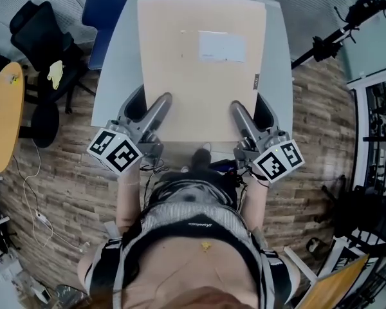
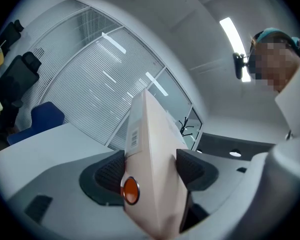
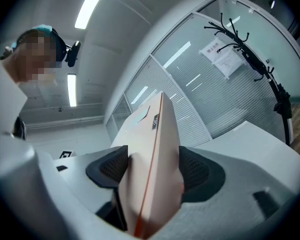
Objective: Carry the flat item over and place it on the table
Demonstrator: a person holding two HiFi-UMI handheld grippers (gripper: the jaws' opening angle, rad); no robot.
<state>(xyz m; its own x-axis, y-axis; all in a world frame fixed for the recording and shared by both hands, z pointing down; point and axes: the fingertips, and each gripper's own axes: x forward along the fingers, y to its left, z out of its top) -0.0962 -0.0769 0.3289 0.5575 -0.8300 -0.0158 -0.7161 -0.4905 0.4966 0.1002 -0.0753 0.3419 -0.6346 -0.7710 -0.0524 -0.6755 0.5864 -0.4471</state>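
A flat tan cardboard box [image 1: 201,63] with a white label is held level over the grey table [image 1: 112,76], covering most of the tabletop in the head view. My left gripper [image 1: 156,111] is shut on its near left edge, my right gripper [image 1: 243,116] on its near right edge. In the left gripper view the box [image 2: 152,164] stands edge-on between the black pads [image 2: 110,176], with an orange round sticker and a barcode on its side. The box edge [image 3: 155,169] is likewise clamped between the pads [image 3: 195,171] in the right gripper view.
A blue chair [image 1: 103,18] stands at the table's far left, black office chairs [image 1: 42,44] and a round wooden table [image 1: 3,114] further left. A black stand [image 1: 338,34] leans at the right. Glass walls with blinds lie beyond the table. Cables lie on the wood floor.
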